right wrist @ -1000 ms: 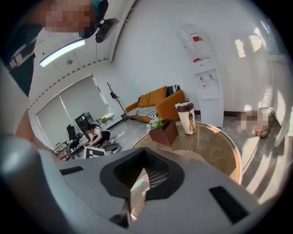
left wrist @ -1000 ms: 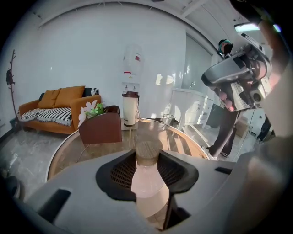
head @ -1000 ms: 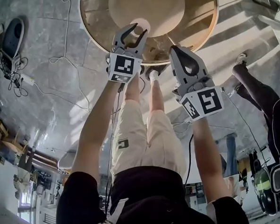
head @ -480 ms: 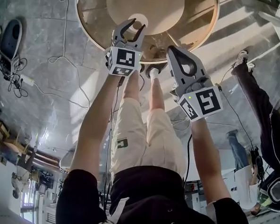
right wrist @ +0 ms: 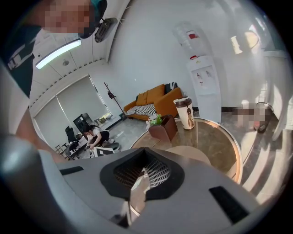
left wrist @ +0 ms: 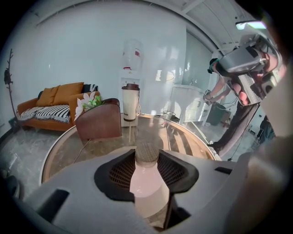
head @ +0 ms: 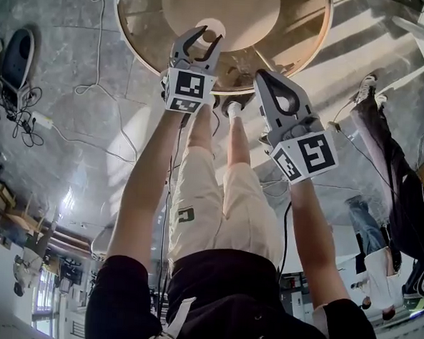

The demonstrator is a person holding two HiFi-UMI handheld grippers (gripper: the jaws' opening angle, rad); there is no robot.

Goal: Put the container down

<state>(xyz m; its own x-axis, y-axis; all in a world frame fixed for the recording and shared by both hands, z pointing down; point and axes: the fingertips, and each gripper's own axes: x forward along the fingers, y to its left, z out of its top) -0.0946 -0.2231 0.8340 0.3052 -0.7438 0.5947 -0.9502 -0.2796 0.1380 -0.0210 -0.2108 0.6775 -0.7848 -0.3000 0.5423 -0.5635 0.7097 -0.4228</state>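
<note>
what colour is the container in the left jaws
Pale pink container, best seen in the left gripper view.

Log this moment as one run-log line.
left hand-held gripper: shut on container | container: over round table, not released | right hand-held gripper: shut, empty

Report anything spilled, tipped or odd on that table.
Nothing stands out. The container stands upright between the left tongs; the brown flower box and the cup stand upright on the round table, with no spill.
</note>
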